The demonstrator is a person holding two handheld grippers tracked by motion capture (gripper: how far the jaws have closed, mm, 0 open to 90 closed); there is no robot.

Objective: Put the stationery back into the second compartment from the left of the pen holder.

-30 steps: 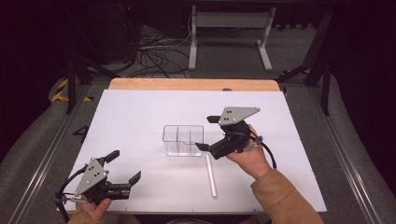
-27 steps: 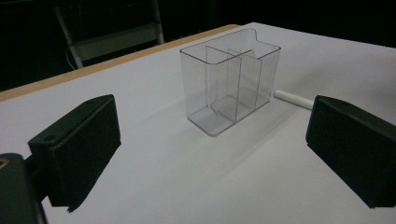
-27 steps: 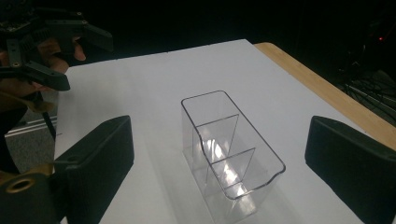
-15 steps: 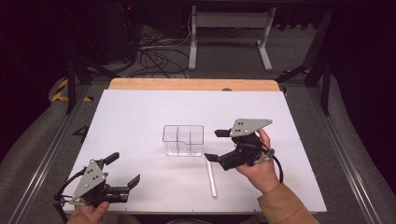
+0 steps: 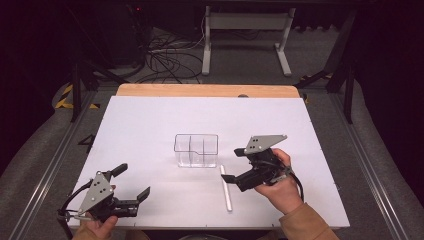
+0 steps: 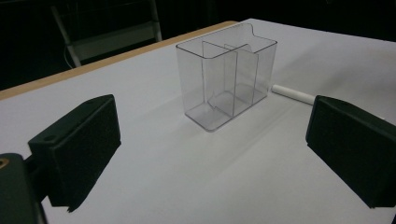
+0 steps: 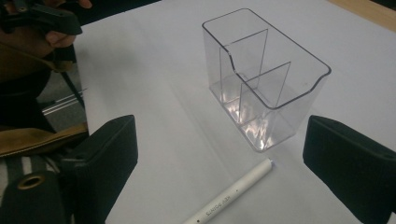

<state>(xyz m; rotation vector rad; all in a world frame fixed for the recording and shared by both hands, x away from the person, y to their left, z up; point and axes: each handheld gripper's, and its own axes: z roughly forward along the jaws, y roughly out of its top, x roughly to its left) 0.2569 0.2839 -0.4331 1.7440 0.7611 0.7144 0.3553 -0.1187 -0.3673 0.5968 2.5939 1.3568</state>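
White tube (image 5: pixel 226 188): slim, round, matte, with small dark print along its side, seen best in the right gripper view (image 7: pixel 229 198); it lies flat on the white table (image 5: pixel 150 125), just in front of the clear organiser box (image 5: pixel 196 150) and a little to that box's right, one end near the box's front wall but apart from it. Working left to right with the box as landmark: the left gripper (image 5: pixel 131 183) sits well to the box's front-left, near the table's front edge, jaws spread wide and empty; its own view looks across bare table at the box (image 6: pixel 227 74) with the tube's end (image 6: pixel 293 94) poking out beyond it. Box itself is transparent, upright, divided by thin inner walls into compartments, all of them empty as far as can be told. Right of the box, the right gripper (image 5: pixel 231 166) hovers just beside the tube's far end, jaws wide apart, nothing between them. Judgement: step in hand is the approach to pick up the tube, presumably for placing in the box. Next move calls for lowering the right gripper so its jaws straddle the tube across its axis, then closing squarely; a round tube may roll if nudged off-centre.
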